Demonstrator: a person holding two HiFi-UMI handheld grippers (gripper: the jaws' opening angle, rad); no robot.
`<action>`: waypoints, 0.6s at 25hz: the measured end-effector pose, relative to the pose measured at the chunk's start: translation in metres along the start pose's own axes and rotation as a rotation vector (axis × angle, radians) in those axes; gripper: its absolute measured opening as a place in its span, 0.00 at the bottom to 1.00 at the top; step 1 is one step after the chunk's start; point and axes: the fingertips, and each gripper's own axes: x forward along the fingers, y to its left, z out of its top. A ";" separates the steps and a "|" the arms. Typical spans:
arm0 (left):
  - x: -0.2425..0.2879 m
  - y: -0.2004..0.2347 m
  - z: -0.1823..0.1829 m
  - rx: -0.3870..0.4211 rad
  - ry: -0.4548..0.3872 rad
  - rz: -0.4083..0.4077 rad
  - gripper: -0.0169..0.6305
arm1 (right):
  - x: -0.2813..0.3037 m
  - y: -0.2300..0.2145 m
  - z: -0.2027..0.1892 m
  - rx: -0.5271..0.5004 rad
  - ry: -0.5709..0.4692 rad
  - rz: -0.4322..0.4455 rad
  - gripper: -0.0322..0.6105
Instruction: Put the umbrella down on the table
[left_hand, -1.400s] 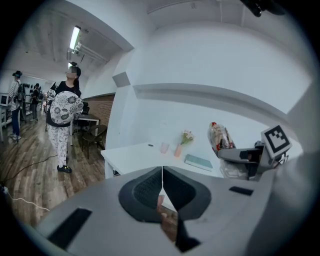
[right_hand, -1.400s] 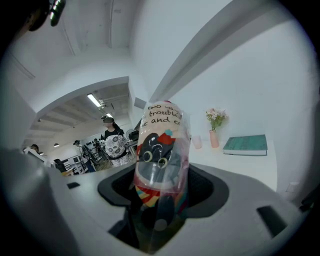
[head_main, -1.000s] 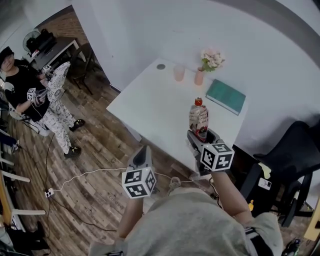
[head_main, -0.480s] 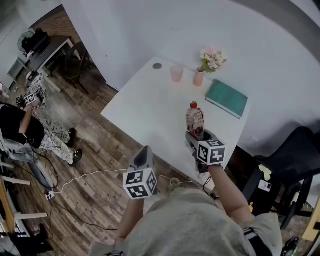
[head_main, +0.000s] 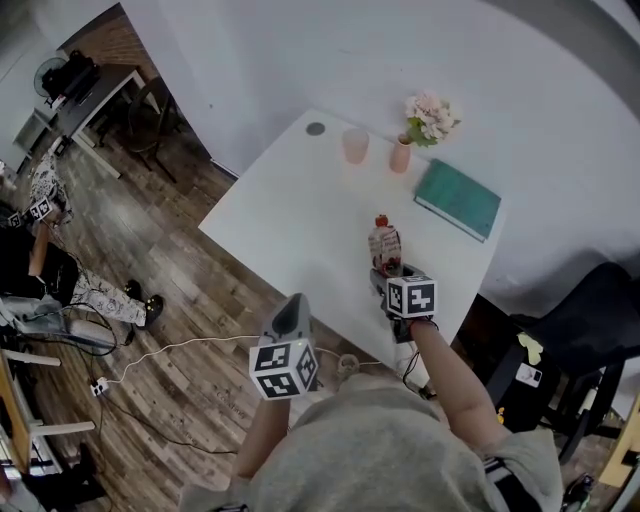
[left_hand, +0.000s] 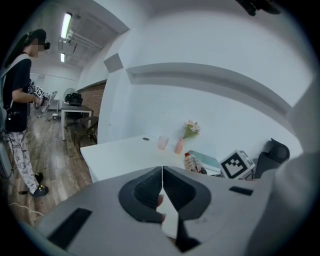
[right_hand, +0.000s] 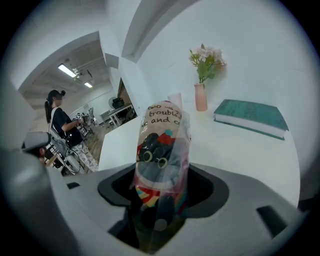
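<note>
Right hand-held gripper (right_hand: 161, 197) pinching folded cartoon-print umbrella in clear plastic sleeve (right_hand: 162, 145), which projects past jaw tips over white tabletop (head_main: 290, 215); left hand-held gripper (left_hand: 162, 186) pressed together.

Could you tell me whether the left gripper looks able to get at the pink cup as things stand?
Probably yes: only bare table lies between the left gripper and the cup, though its jaws are shut and the cup stands at the far edge.

Folded cartoon-print umbrella (right_hand: 162, 150), clear-sleeved, tilted
</note>
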 end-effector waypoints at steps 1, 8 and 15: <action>0.001 0.001 0.000 0.000 0.002 0.000 0.04 | 0.005 -0.002 -0.003 0.000 0.016 -0.005 0.47; 0.008 0.006 0.001 0.004 0.007 0.001 0.04 | 0.031 -0.013 -0.018 0.010 0.115 -0.049 0.47; 0.012 0.012 0.003 0.008 0.008 -0.001 0.04 | 0.045 -0.018 -0.027 0.000 0.191 -0.074 0.47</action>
